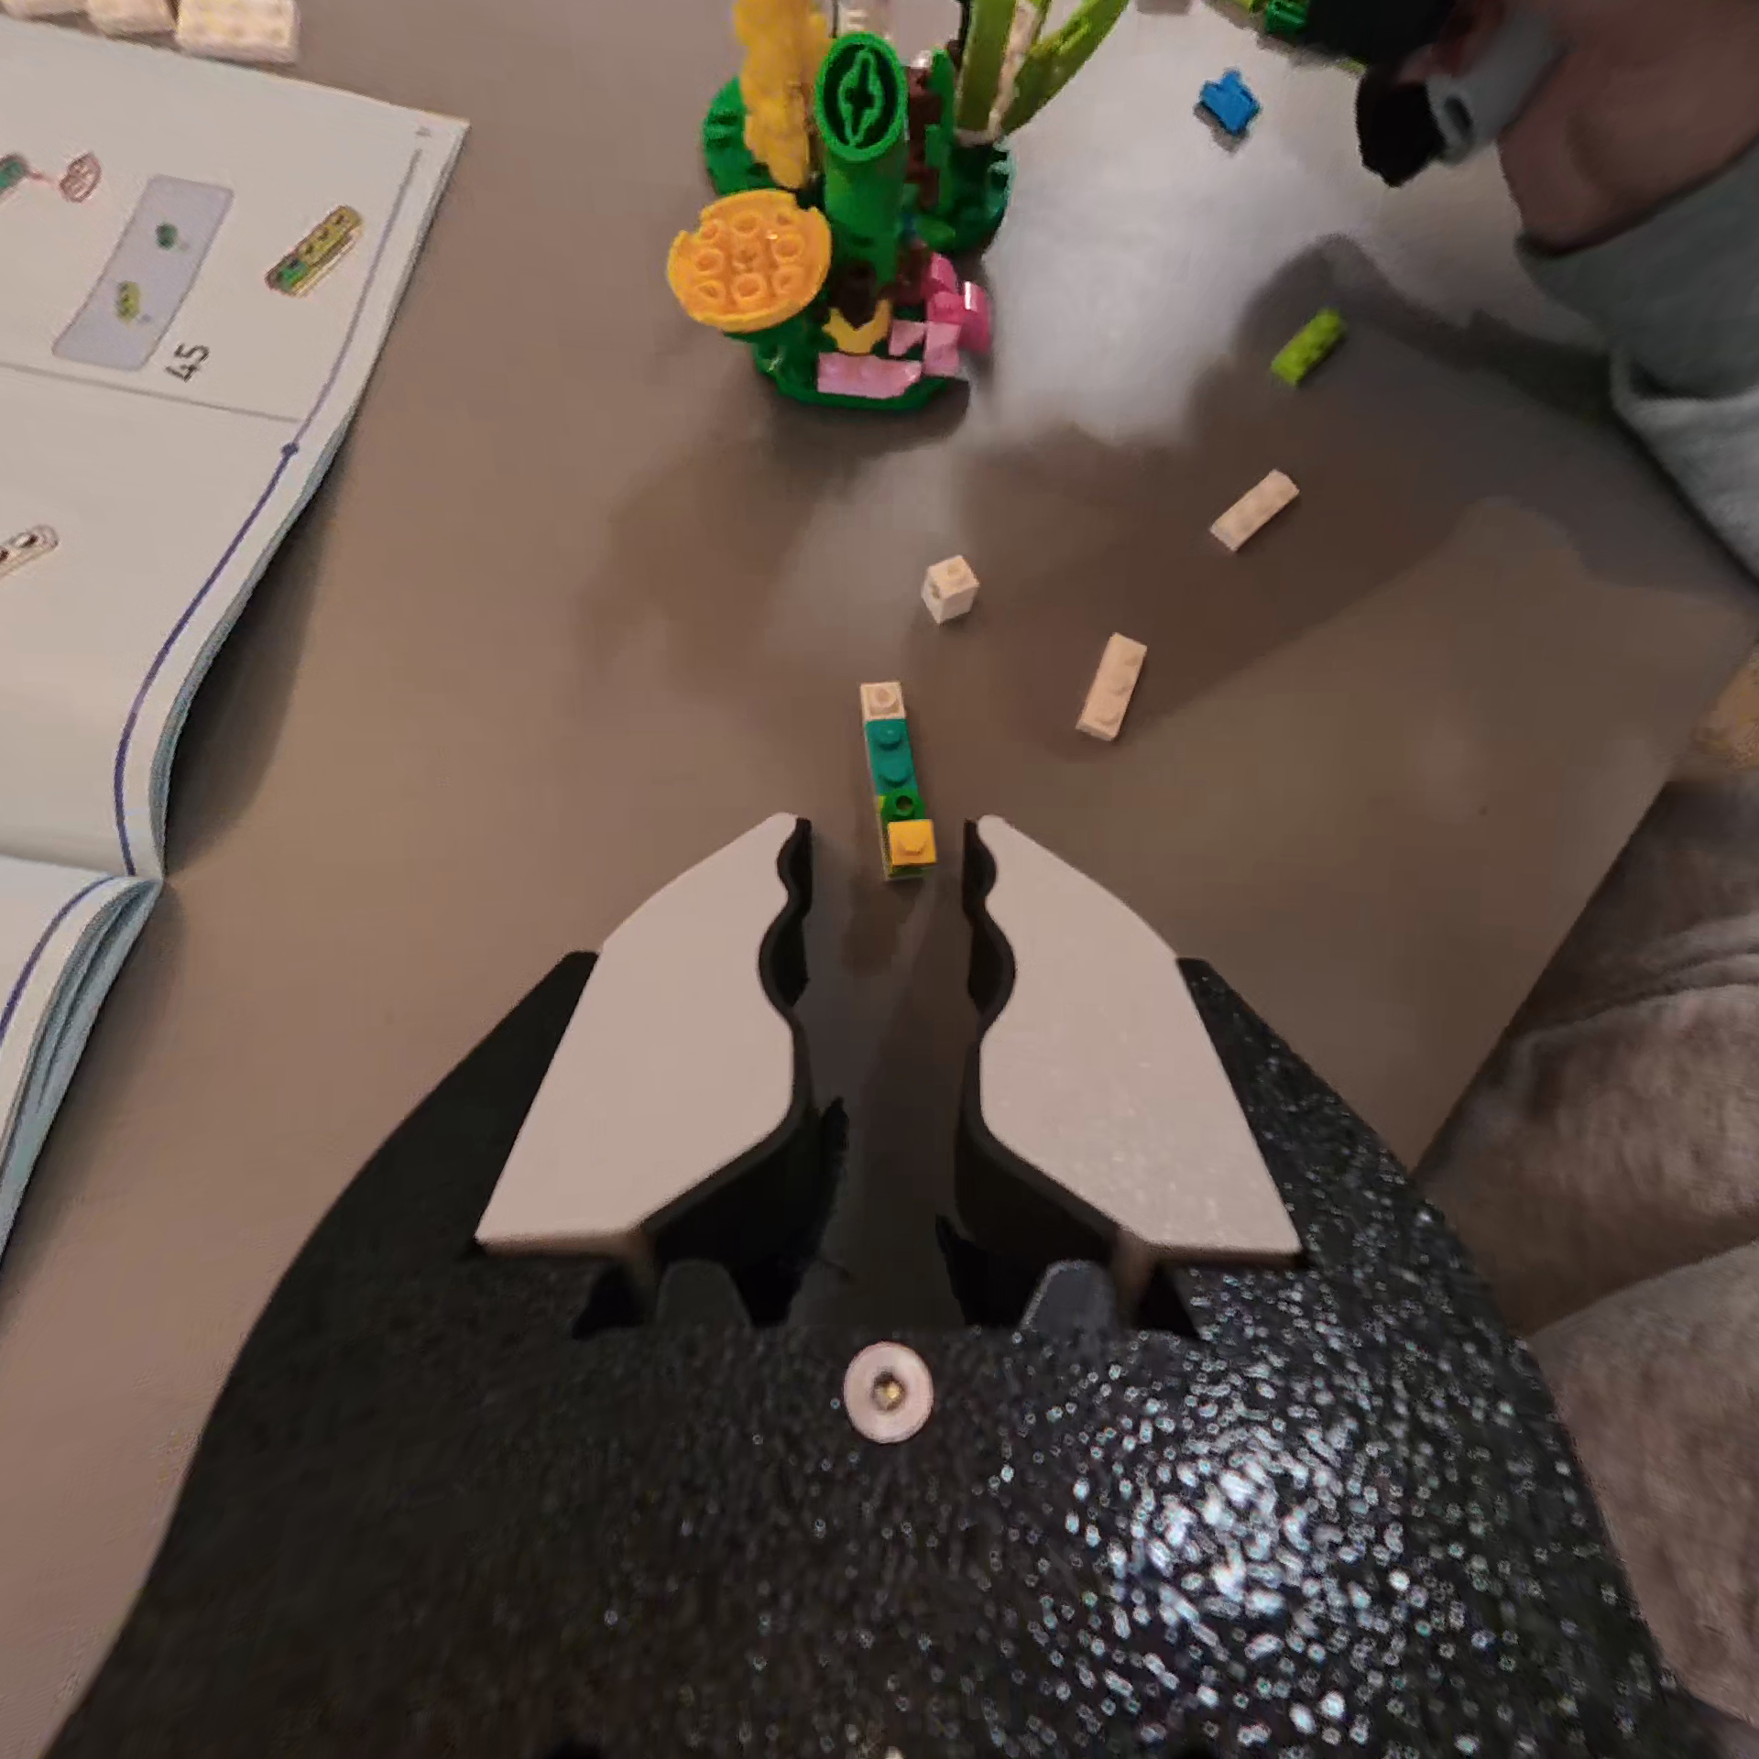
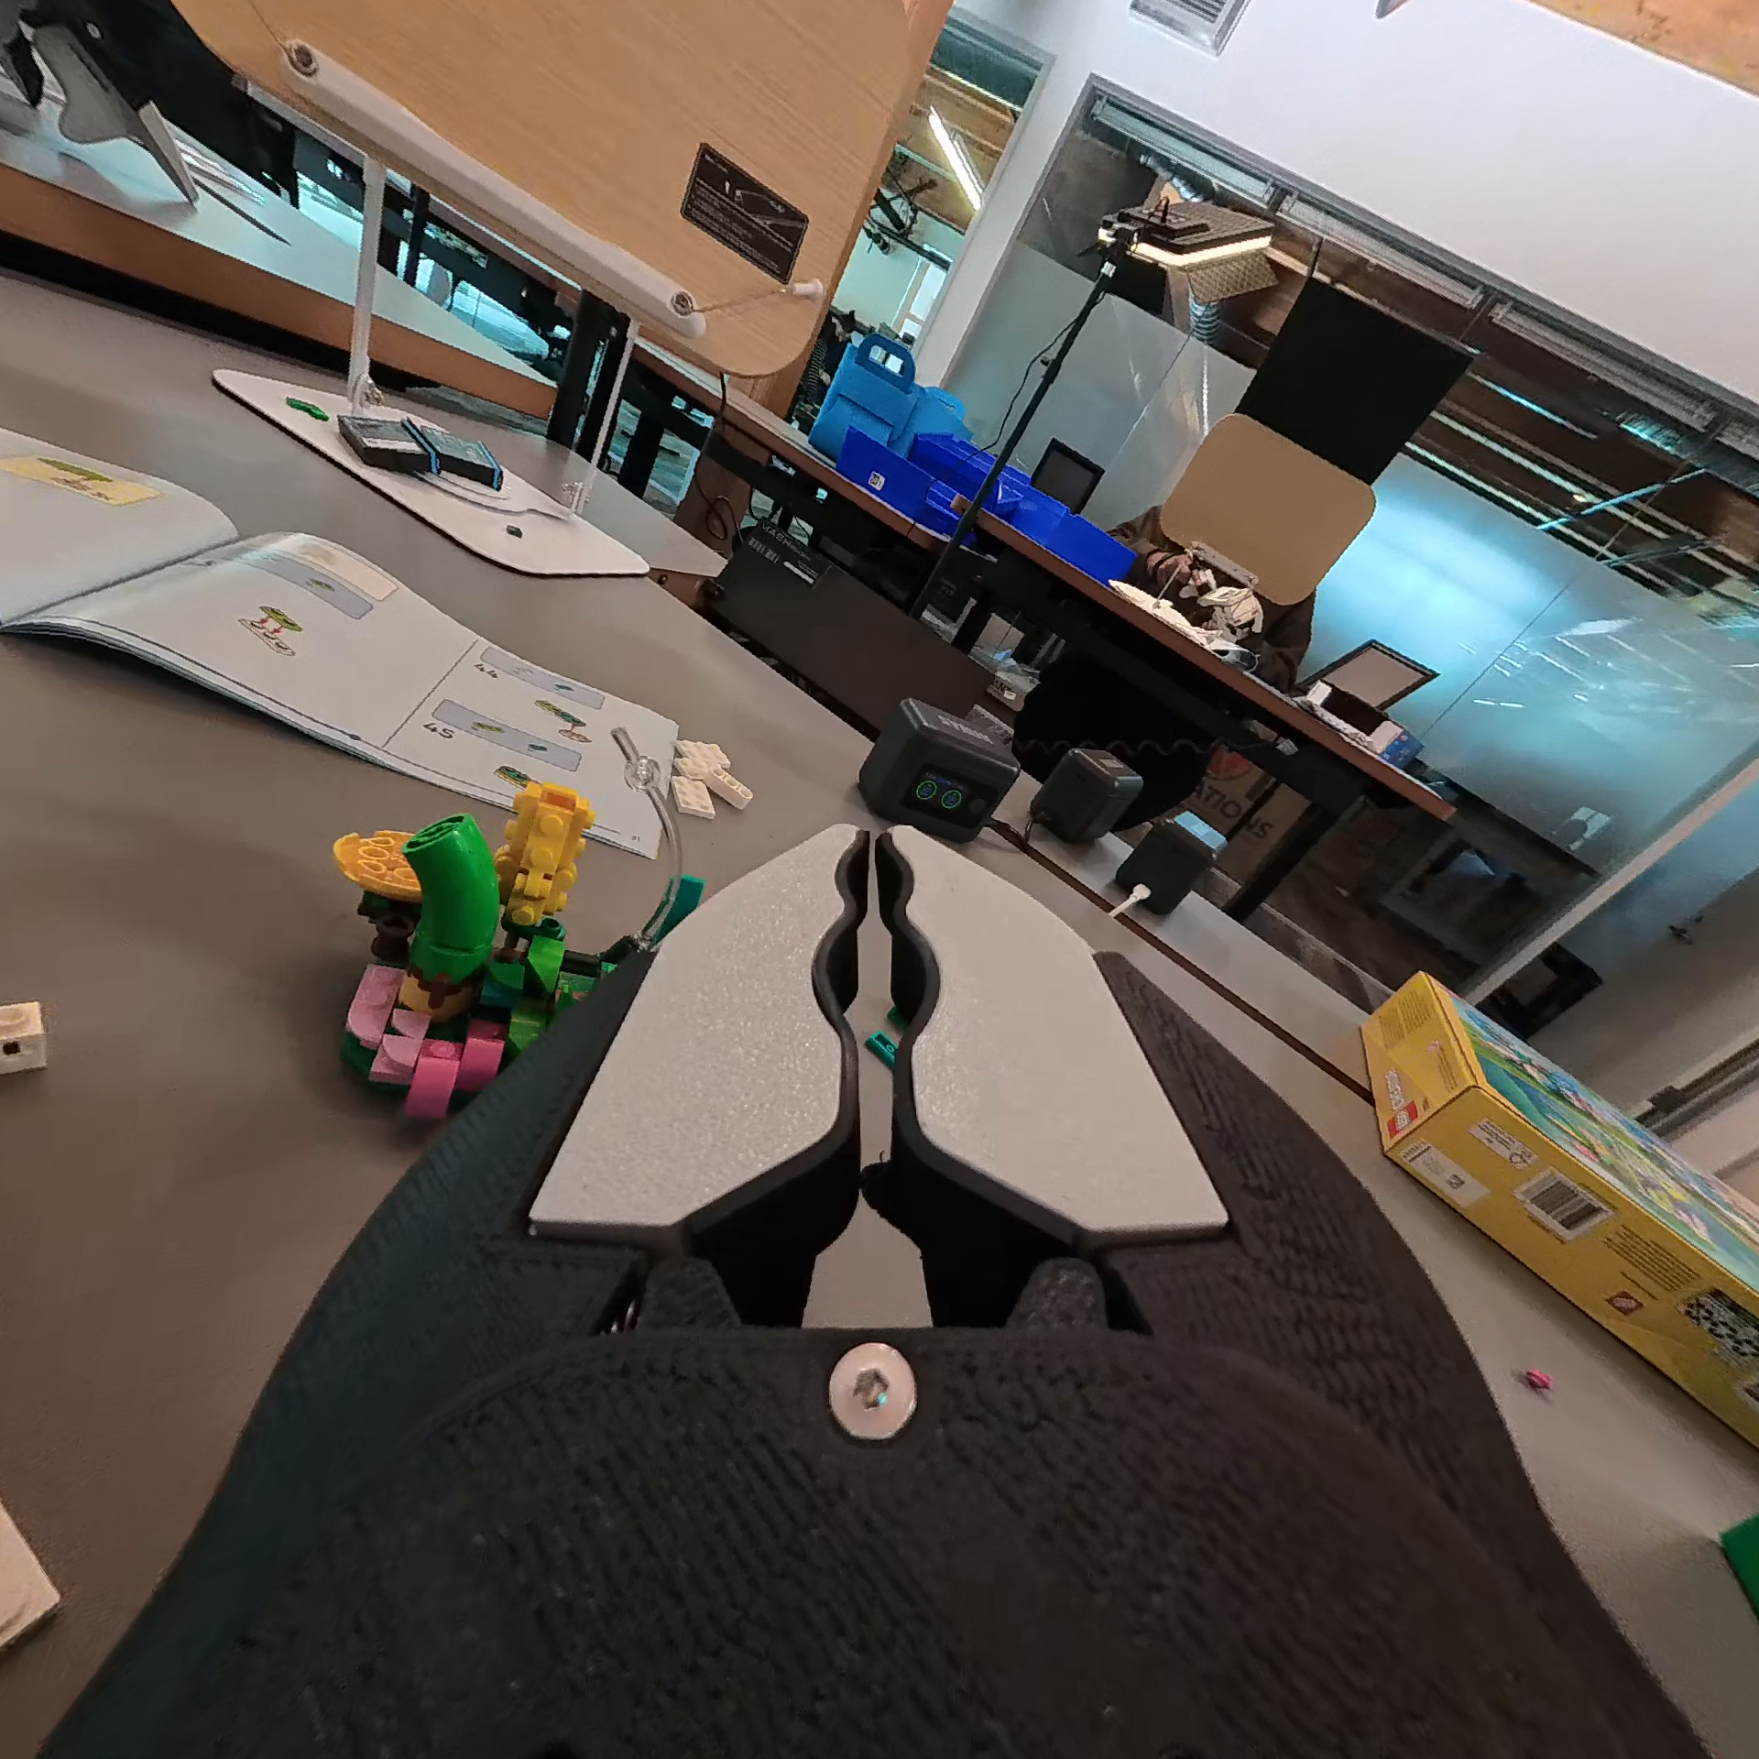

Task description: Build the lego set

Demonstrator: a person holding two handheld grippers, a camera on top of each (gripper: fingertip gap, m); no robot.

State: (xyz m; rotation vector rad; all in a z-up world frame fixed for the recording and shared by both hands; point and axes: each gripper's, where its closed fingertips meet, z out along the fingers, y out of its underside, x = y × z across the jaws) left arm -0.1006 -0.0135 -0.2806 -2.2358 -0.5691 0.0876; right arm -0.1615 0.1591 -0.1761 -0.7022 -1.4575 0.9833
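Observation:
My left gripper [image 1: 885,842] is open just above the grey table [image 1: 533,685]. A short strip of small bricks [image 1: 899,780], white, teal, green and yellow, lies flat on the table; its yellow end sits between my fingertips. Neither pad touches it. My right gripper [image 2: 871,842] is shut, and I see nothing between its tips. It hovers over the table beside a brick flower model [image 2: 447,952] with a green tube, yellow blooms and pink petals. The model also shows in the left wrist view [image 1: 838,219], far ahead of the strip.
An open instruction booklet [image 1: 143,476] lies at the left. Loose white bricks [image 1: 950,588] [image 1: 1112,685] [image 1: 1255,509], a lime brick [image 1: 1311,345] and a blue one [image 1: 1230,100] lie around. A grey sleeve [image 1: 1675,381] is at the right. A yellow box [image 2: 1542,1171] and dark chargers [image 2: 938,771] stand by the table's edge. There is about 20 cm between the tips of the two grippers.

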